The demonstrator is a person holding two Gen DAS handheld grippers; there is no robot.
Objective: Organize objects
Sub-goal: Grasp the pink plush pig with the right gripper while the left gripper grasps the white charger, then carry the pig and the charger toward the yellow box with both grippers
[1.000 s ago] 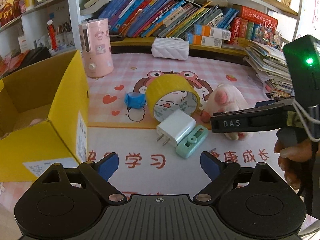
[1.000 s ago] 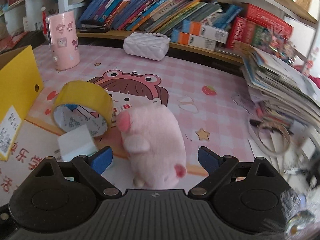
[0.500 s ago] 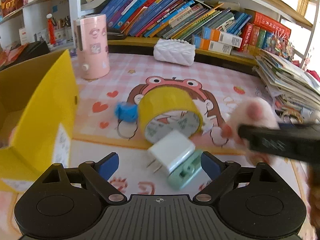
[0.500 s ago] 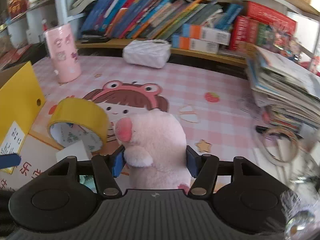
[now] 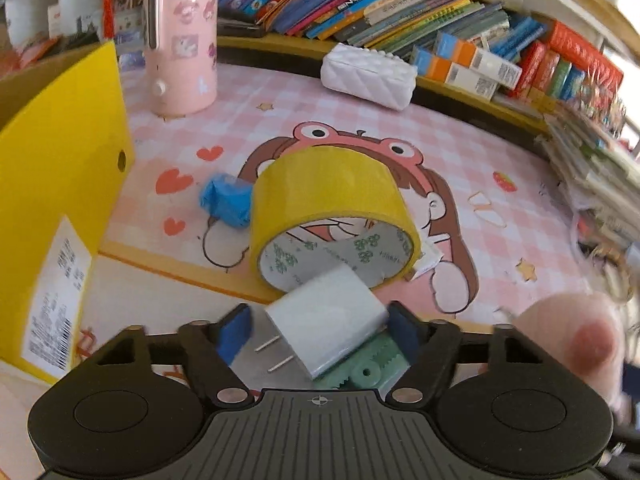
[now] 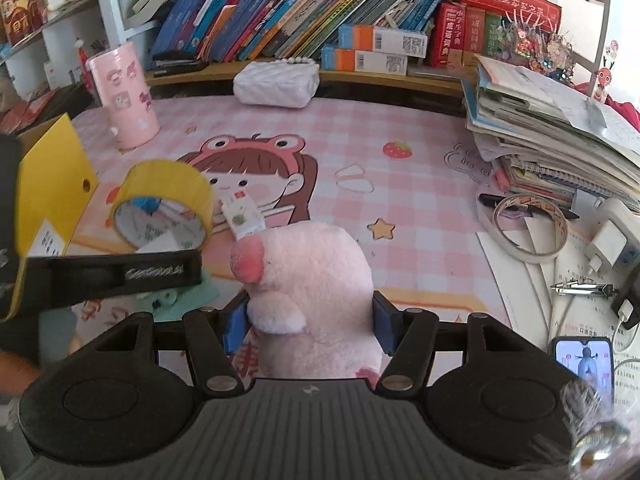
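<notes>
In the left wrist view a white plug charger (image 5: 326, 326) lies on a mint-green gadget (image 5: 360, 372), just in front of a yellow tape roll (image 5: 324, 188). My left gripper (image 5: 319, 330) has the charger between its closing jaws. The right pad touches the charger's corner, while a small gap shows at the left pad. A blue wrapped piece (image 5: 226, 202) sits left of the roll. In the right wrist view my right gripper (image 6: 309, 324) is shut on a pink plush toy (image 6: 312, 264), its blue pads pressed into both sides. The plush also shows in the left wrist view (image 5: 568, 340).
An open yellow box (image 5: 60, 168) stands at the left. A pink cylinder (image 5: 180, 44) and a white quilted pouch (image 5: 368, 76) sit near the bookshelf. At the right are a stack of books (image 6: 552, 140), a pale tape ring (image 6: 528, 224) and a phone (image 6: 582, 360).
My left gripper came forward and down over the charger and its jaws narrowed around it. My right gripper closed on the plush and carried it away from the tape roll.
</notes>
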